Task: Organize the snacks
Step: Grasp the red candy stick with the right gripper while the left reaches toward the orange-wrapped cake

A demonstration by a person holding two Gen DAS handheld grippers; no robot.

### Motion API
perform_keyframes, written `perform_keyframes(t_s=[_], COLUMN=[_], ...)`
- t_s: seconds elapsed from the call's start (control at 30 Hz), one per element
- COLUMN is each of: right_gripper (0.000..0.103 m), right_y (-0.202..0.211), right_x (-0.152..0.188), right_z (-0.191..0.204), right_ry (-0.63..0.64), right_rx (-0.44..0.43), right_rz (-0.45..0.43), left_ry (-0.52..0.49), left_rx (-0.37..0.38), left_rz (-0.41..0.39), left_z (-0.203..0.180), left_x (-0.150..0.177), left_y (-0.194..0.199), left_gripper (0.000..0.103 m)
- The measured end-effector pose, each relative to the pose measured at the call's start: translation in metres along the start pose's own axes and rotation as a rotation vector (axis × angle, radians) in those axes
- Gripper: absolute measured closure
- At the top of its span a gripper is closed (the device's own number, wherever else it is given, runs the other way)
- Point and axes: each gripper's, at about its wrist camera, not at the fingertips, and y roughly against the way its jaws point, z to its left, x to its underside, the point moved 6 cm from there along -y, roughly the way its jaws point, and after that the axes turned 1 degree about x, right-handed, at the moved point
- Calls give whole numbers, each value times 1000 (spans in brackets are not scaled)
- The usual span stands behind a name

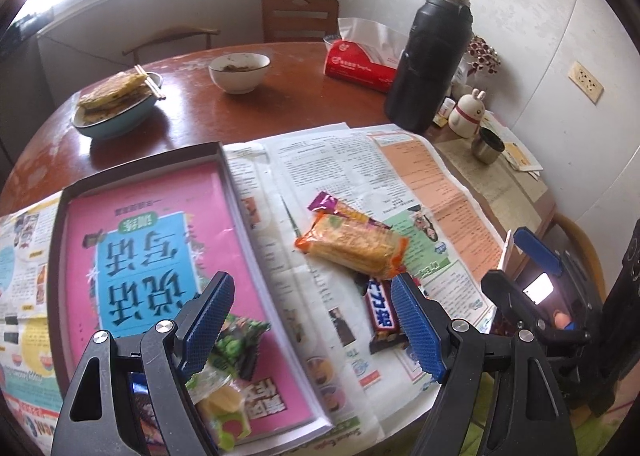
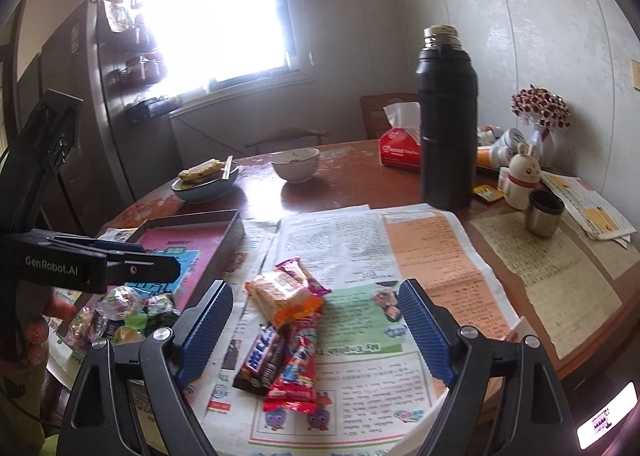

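A dark tray (image 1: pixel 140 170) with a pink book as its floor lies on newspaper; several small green and yellow candies (image 1: pixel 224 376) lie at its near end. Right of it lie an orange cracker pack (image 1: pixel 352 246), a purple-ended wrapper (image 1: pixel 332 204) and a dark chocolate bar (image 1: pixel 382 312). My left gripper (image 1: pixel 312 320) is open over the tray's right edge, empty. My right gripper (image 2: pixel 316 332) is open above the chocolate bar (image 2: pixel 260 356) and a red snack pack (image 2: pixel 296 368), with the cracker pack (image 2: pixel 284 294) just beyond. The tray (image 2: pixel 224 224) and candies (image 2: pixel 128 314) sit to its left.
On the round wooden table (image 1: pixel 300 108) stand a black thermos (image 1: pixel 432 60), a white bowl (image 1: pixel 240 72), a plate of flatbread with chopsticks (image 1: pixel 116 100), a red tissue box (image 1: pixel 360 64), a steel cup (image 1: pixel 486 144) and a rabbit figurine (image 1: pixel 468 112). Chairs stand behind.
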Motion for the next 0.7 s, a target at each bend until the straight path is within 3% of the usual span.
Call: perform_keyframes(t_s=[0.47, 0.7], right_gripper=[18, 18], right_y=[-10, -22], right_x=[19, 30], right_z=[-8, -5], right_ry=[7, 30], right_rx=[35, 33], right_rz=[70, 111], left_ry=[36, 130], left_rx=[64, 174], left_rz=[87, 186], left_z=[-11, -16], left_x=[-15, -18], left_y=[-37, -61], left_gripper=[21, 21])
